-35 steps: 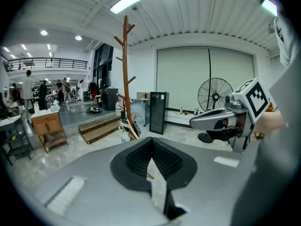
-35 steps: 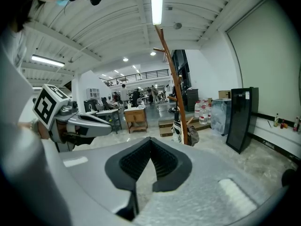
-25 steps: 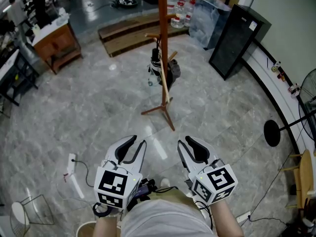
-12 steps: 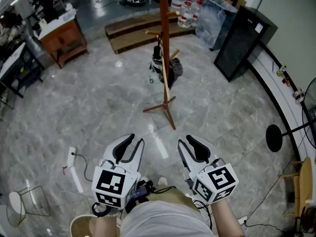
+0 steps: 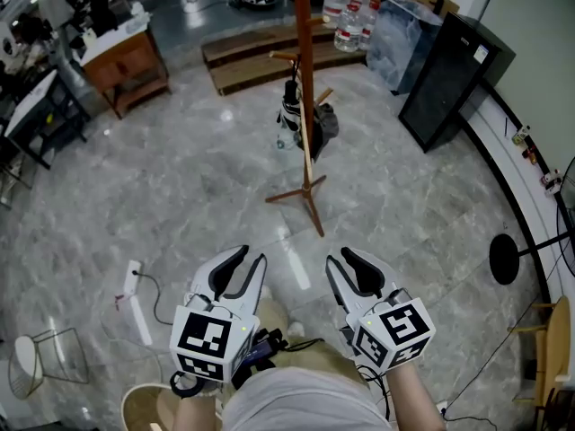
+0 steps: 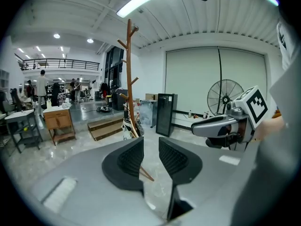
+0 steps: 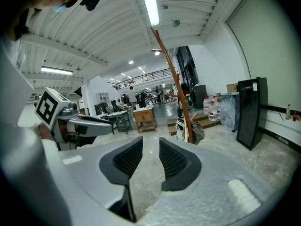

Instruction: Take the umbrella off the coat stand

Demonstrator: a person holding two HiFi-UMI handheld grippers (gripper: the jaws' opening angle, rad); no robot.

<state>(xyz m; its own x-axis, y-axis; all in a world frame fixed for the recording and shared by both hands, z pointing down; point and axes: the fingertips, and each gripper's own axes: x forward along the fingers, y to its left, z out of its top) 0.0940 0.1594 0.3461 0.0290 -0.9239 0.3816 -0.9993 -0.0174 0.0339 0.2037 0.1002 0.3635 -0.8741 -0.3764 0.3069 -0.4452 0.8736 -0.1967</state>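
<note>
The wooden coat stand (image 5: 305,79) rises from the marble floor some way ahead of me, on splayed feet. Low on its pole hangs what looks like the white and black folded umbrella (image 5: 288,119), with a dark grey bag (image 5: 326,124) beside it. My left gripper (image 5: 244,266) and right gripper (image 5: 346,266) are side by side near my body, both open and empty, well short of the stand. The left gripper view shows the stand (image 6: 130,79) beyond its jaws (image 6: 150,157). In the right gripper view the stand (image 7: 171,79) and umbrella (image 7: 181,126) lie past the jaws (image 7: 150,157).
A black cabinet (image 5: 454,79) stands at the right wall, with water bottles (image 5: 350,21) and wooden steps (image 5: 260,52) behind the stand. A wooden desk (image 5: 126,65) is at the left, a fan base (image 5: 506,259) at the right, and a power strip (image 5: 135,281) on the floor near me.
The head view has drifted, so the coat stand sits slightly lower and further right in it. Both grippers keep their side-by-side pose, open and empty.
</note>
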